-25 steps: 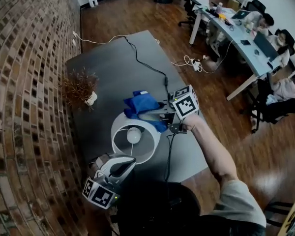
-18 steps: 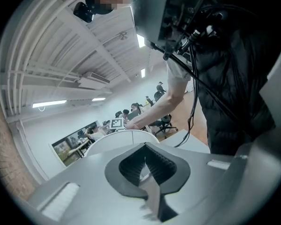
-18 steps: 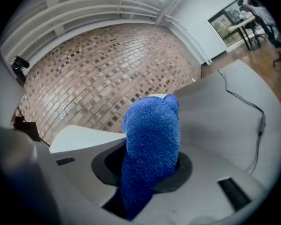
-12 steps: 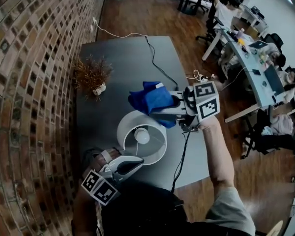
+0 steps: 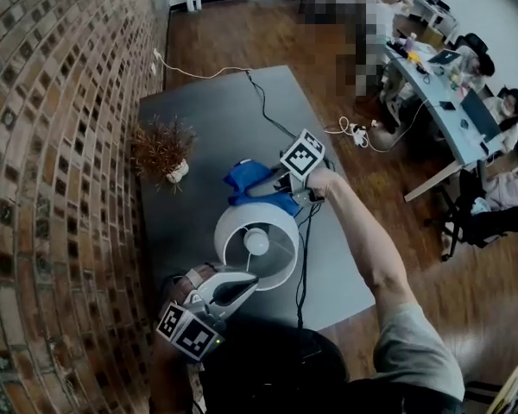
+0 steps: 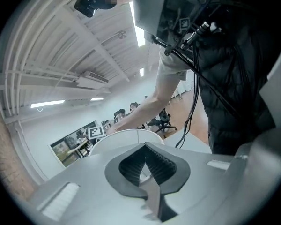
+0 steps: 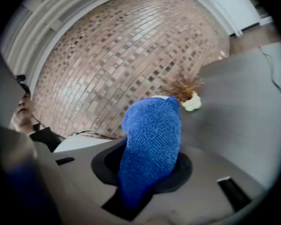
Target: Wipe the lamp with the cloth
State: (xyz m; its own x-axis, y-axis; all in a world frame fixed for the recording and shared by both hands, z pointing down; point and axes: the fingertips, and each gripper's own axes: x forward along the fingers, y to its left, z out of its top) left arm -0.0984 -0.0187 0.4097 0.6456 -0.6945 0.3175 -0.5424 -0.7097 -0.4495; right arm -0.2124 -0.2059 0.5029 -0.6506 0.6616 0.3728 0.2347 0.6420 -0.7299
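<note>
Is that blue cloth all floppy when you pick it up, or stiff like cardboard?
Probably floppy: the blue fuzzy cloth bunches and folds where the right gripper pinches it, instead of holding a flat shape. It seems light too, since one pinch carries the whole bundle. Its nubbly surface likely keeps it from slipping out of the fingers.

The lamp (image 5: 225, 231) is showing white. The cloth (image 5: 249, 182) just beside the lamp is showing blue. The table (image 5: 198, 119) under the lamp is reading dark grey. The brick wall (image 5: 60, 145) near the lamp is showing red-brown blocks, pale mortar lines.
</note>
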